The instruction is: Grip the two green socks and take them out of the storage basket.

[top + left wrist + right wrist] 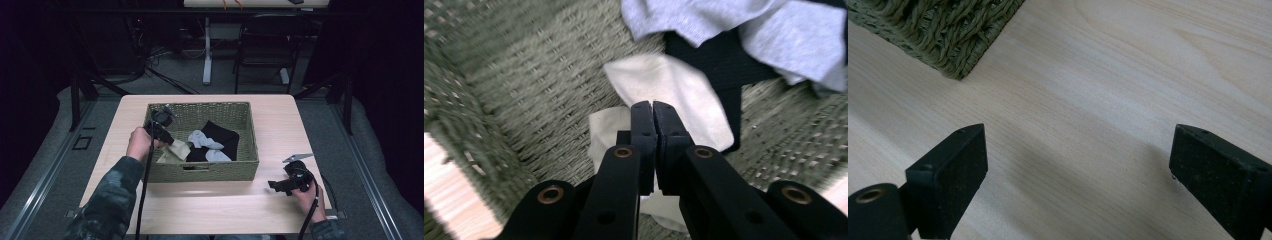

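1. High view: A green woven basket (202,170) sits in the middle of the light wood counter (280,125). Inside it lie a black cloth (222,134), two grey socks (206,142) and a cream sock (175,151). The cream sock is at about 8 o'clock in the basket, next to the left wall. The left gripper (169,138) reaches in over the left wall and points at the cream sock. The left hand (139,144) holds it. The right gripper (276,186) is low over the bare counter, at about 4 o'clock from the basket and well apart from it. The right hand (307,197) holds it.

2. Left gripper view: The two black jaws are pressed together, with the cream sock (679,92) caught between them. It shows above the jaw tips and below them too. The grey socks (744,27) and the black cloth (719,57) are at about 1 o'clock. The basket floor (534,85) is underneath.

3. Right gripper view: The two black jaws are spread wide, with nothing between them. Bare counter (1108,100) is below. A corner of the basket (943,30) is at about 11 o'clock.
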Tool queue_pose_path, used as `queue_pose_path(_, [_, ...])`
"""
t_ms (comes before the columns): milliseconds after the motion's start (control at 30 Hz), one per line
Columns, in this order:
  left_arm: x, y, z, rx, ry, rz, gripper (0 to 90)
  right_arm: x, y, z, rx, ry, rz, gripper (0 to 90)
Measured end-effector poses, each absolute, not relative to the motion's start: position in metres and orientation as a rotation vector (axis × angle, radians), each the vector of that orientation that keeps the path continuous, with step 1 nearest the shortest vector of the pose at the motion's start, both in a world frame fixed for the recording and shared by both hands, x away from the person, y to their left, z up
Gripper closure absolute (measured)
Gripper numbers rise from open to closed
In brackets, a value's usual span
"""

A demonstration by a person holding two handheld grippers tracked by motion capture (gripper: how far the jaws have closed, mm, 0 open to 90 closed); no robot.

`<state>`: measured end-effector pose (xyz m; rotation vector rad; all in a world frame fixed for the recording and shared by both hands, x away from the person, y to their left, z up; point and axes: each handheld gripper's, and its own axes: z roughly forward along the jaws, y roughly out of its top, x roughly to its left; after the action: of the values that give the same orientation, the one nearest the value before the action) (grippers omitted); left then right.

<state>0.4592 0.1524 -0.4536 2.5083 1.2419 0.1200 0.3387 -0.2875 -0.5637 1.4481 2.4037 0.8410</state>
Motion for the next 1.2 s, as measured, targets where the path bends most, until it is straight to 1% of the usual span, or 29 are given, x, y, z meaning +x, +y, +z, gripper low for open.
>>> queue_pose_path(100, [0.457, 0.152, -0.446, 2.503, 1.224, 0.138, 88.2, 0.339, -0.287, -0.564, 1.448, 2.403, 0.841, 8.0])
queue_pose_path(300, [0.452, 0.149, -0.420, 2.513, 1.167, 0.194, 88.2, 0.339, -0.288, -0.563, 1.440, 2.406, 0.832, 8.0])
queue_pose_path(533, [0.449, 0.147, -0.403, 2.515, 1.137, 0.229, 88.2, 0.338, -0.288, -0.563, 1.445, 2.408, 0.829, 8.0])
queue_pose_path(1200, [0.446, 0.151, -0.369, 2.485, 1.115, 0.291, 88.2, 0.338, -0.288, -0.563, 1.446, 2.412, 0.827, 8.0])
